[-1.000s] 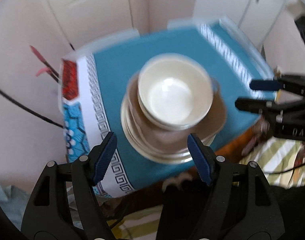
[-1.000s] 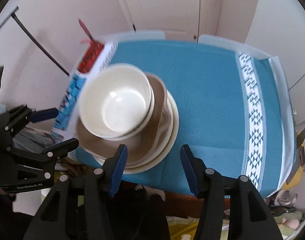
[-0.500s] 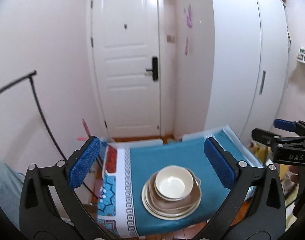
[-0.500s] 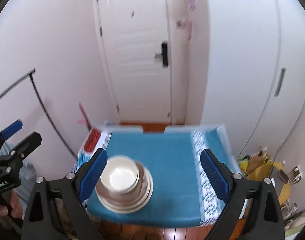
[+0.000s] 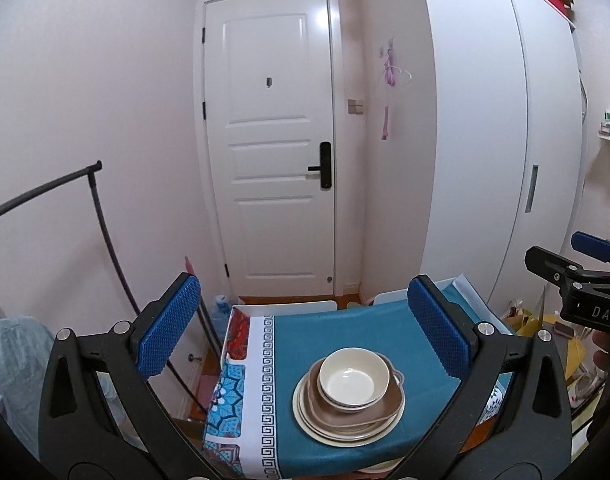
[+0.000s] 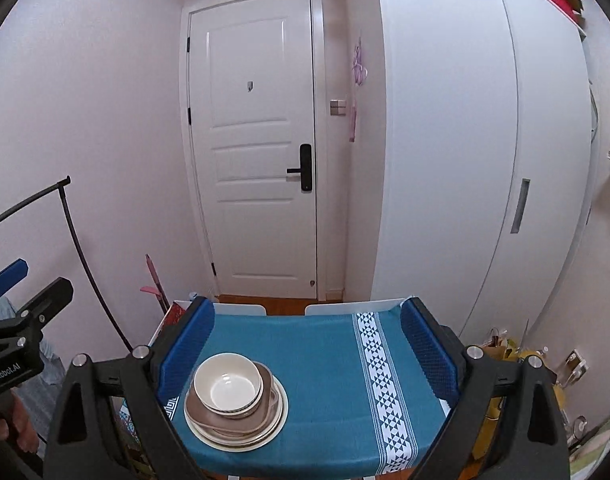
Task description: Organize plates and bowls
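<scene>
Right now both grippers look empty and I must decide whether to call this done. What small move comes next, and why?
Probably hold both back and stop. The cream bowl already sits nested on the brown plate and cream plates, one tidy stack on the blue cloth. The left gripper and right gripper, jaws just opened, grip nothing, and no other dishes show.

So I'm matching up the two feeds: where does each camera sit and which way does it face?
Left wrist: on the left gripper, facing the white door over the stacked dishes; the right gripper shows at its right edge.
Right wrist: on the right gripper, same heading; the left gripper shows at its left edge.
Shared: door, dishes, teal tablecloth.
</scene>
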Tool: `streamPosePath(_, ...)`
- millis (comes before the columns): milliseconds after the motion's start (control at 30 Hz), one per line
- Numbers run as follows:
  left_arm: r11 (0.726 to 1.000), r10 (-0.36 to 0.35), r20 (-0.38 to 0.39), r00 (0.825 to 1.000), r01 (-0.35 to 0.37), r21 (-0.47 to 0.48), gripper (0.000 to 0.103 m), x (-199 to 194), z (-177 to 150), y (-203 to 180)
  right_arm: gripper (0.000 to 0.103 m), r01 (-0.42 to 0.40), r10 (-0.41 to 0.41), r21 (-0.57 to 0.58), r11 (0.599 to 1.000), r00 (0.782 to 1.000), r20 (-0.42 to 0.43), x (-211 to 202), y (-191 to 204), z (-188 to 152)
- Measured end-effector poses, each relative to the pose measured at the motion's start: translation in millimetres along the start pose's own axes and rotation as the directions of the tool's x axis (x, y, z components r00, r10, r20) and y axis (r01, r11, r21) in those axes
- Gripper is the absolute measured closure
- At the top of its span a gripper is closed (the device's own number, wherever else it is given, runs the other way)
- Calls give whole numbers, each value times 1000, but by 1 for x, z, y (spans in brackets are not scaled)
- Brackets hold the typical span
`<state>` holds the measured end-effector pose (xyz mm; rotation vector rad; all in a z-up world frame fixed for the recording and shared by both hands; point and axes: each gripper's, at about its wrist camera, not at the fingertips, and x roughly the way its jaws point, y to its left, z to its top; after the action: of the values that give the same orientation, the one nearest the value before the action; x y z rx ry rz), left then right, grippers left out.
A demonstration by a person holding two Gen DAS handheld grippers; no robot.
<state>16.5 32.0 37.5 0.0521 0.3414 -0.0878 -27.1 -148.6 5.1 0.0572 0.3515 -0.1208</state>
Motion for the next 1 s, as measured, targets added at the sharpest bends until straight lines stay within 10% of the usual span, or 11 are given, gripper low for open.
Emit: streamPosePath(1000,1000,-12,2,1000,12,14,0,2,2,3,0,-4,4,9,1000,1000,-4,2,-6,-1)
